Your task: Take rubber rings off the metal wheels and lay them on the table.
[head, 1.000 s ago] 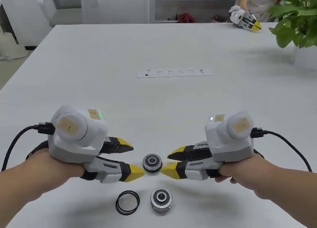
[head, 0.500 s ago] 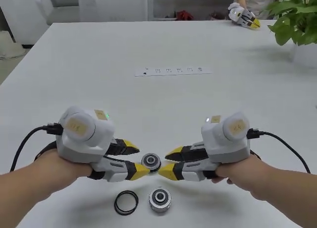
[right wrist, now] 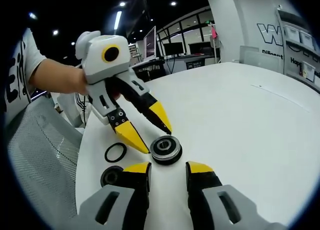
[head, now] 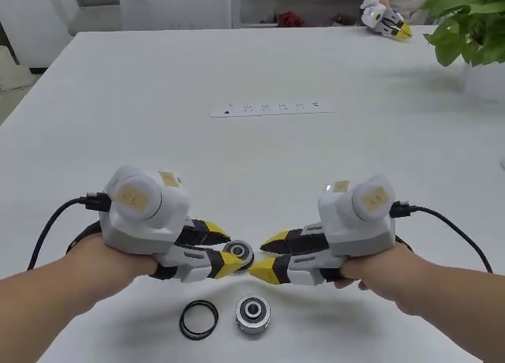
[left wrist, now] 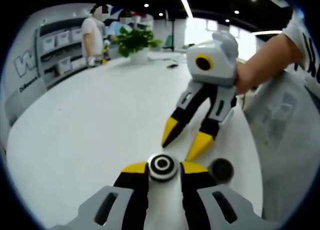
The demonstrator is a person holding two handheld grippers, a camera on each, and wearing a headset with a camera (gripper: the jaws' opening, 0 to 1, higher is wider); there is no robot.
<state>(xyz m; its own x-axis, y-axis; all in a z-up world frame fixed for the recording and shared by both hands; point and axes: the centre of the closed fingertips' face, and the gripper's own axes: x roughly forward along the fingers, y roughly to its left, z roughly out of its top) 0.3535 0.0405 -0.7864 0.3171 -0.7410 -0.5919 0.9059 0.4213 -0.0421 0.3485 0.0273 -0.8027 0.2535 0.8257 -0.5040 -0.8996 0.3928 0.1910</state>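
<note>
A metal wheel (head: 240,252) with a black rubber ring around it lies near the table's front edge. My left gripper (head: 225,248) is shut on the metal wheel (left wrist: 162,166), one yellow tip on each side. From the right, my right gripper (head: 262,256) stands open, its tips just short of the wheel (right wrist: 166,149). The right gripper view has the left gripper (right wrist: 156,139) straddling the wheel, and the left gripper view has the right gripper (left wrist: 182,146) behind it. A loose rubber ring (head: 199,319) and a second wheel (head: 253,314) lie nearer to me.
A white power strip (head: 271,108) lies mid-table. A potted plant (head: 465,28) stands at the far right, and another gripper (head: 387,20) rests on the far edge. Cables trail from both grippers. A person (left wrist: 95,35) stands beyond the table.
My left gripper has moved right and taken the wheel between its tips. The right gripper has stayed open and close to it. The head camera has tilted a little.
</note>
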